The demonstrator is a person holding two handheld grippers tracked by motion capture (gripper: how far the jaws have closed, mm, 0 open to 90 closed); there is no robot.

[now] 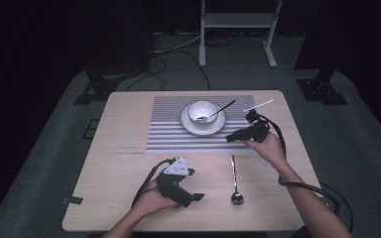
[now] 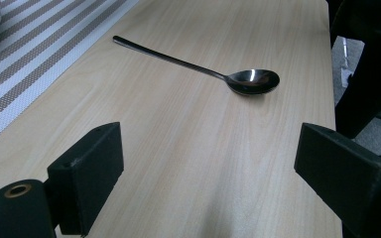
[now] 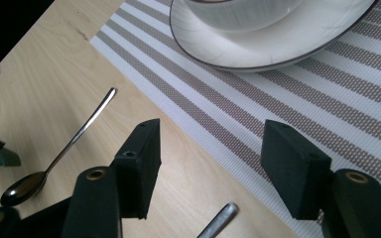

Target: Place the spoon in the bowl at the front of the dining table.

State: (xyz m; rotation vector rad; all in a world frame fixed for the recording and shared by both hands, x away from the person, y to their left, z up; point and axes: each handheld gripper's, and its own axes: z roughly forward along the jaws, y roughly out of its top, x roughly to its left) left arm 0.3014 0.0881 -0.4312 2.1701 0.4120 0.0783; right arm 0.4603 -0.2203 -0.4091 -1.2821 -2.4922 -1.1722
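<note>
A steel spoon (image 1: 235, 179) lies on the bare wood at the front right, bowl end toward me. In the left gripper view the spoon (image 2: 203, 72) rests just beyond my left gripper (image 2: 208, 168), whose jaws stand wide apart with nothing between them. From above, my left gripper (image 1: 194, 184) sits a little left of the spoon. My right gripper (image 1: 229, 138) hovers open at the placement's right front edge, just short of the white plate (image 3: 258, 47). Below its jaws a metal handle tip (image 3: 219, 220) pokes in. The spoon (image 3: 54, 158) lies to its left.
A striped placemat (image 1: 168, 124) carries the white plate (image 1: 188, 126) with a bowl (image 1: 202, 110) and a utensil leaning in it. A thin white stick (image 1: 258, 105) lies at the mat's far right corner. Cables trail from both grippers toward the table's front edge.
</note>
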